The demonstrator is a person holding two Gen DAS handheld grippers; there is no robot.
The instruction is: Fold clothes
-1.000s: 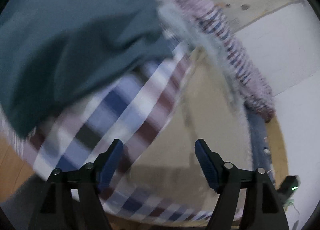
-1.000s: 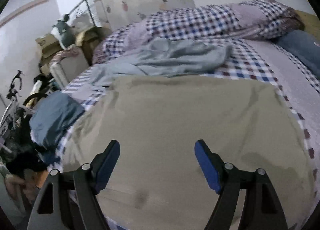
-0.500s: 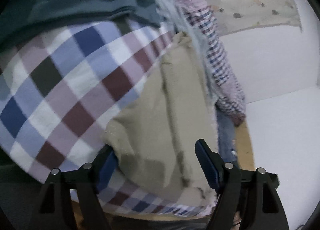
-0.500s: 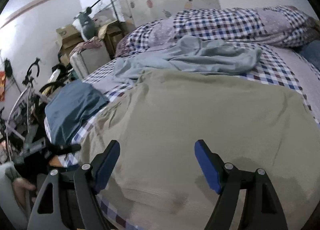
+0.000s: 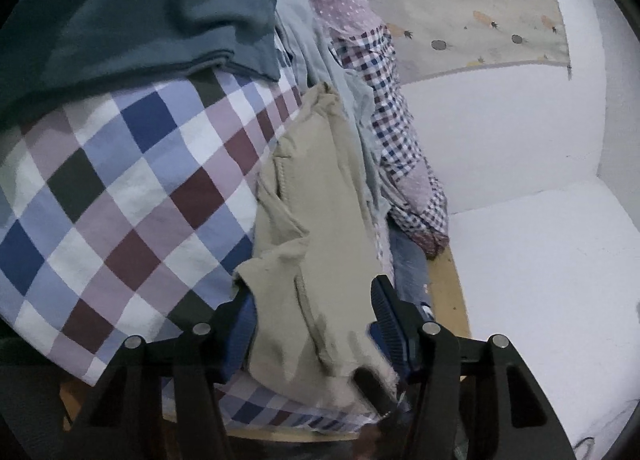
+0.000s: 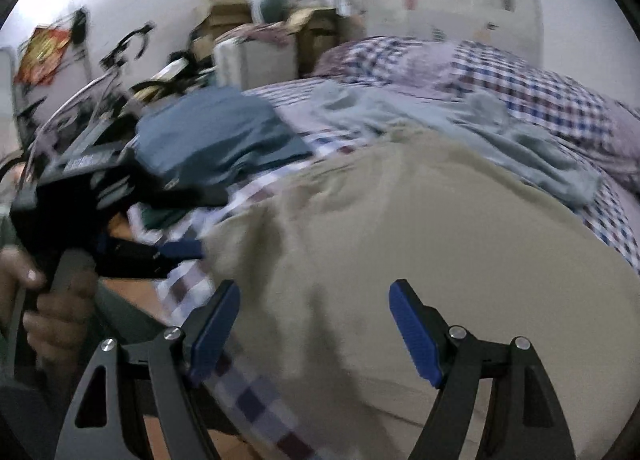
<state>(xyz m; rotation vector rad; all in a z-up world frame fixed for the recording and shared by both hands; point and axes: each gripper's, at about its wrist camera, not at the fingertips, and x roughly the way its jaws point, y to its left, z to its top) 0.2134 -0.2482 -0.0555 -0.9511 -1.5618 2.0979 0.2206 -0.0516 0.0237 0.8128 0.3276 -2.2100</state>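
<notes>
Now the khaki garment (image 5: 316,244) lies between both tongs, left (image 5: 316,324) and right (image 6: 316,334), spread wide, gripping nothing.

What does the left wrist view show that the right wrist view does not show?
Only the left wrist view shows the left gripper from behind, jaws apart around the edge of the beige garment, and blue jeans by the bed edge. Only the right wrist view shows the right gripper, open above the garment, a hand holding the left gripper, a bicycle and boxes. Both show the beige garment, the checked sheet, the folded dark blue cloth and the grey garment.
</notes>
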